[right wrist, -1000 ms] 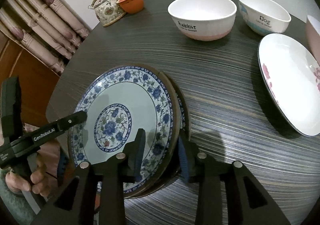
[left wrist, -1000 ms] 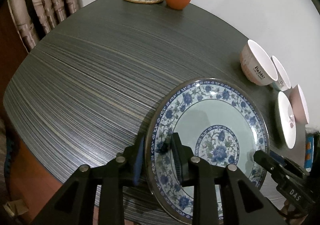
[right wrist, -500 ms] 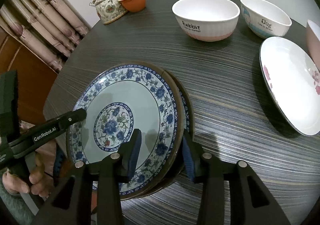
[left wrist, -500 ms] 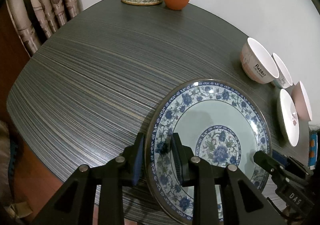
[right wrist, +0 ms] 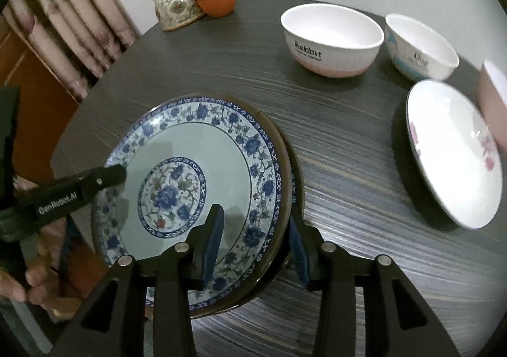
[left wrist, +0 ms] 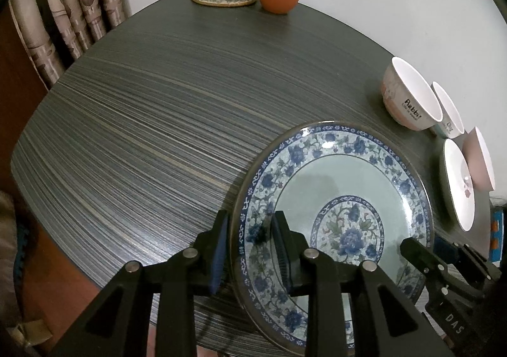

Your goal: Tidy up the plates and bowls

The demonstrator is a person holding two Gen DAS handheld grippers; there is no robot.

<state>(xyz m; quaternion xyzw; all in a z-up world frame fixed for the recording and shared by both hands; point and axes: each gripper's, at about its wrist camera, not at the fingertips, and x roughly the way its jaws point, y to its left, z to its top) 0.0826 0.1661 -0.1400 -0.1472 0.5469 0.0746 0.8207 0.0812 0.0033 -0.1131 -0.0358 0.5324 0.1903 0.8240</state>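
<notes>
My left claw [left wrist: 250, 246] is clamped on the rim of the blue-flowered plate [left wrist: 342, 198], low and right of centre in the frame. My right claw [right wrist: 253, 243] stands apart, its fingers around the opposite rim, not pressing.

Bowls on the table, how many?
3. The Rabbit bowl stands toward the far side, the Dog bowl just right of it, and a pink bowl is cut off at the right edge, behind the white floral plate. More may be out of frame.
</notes>
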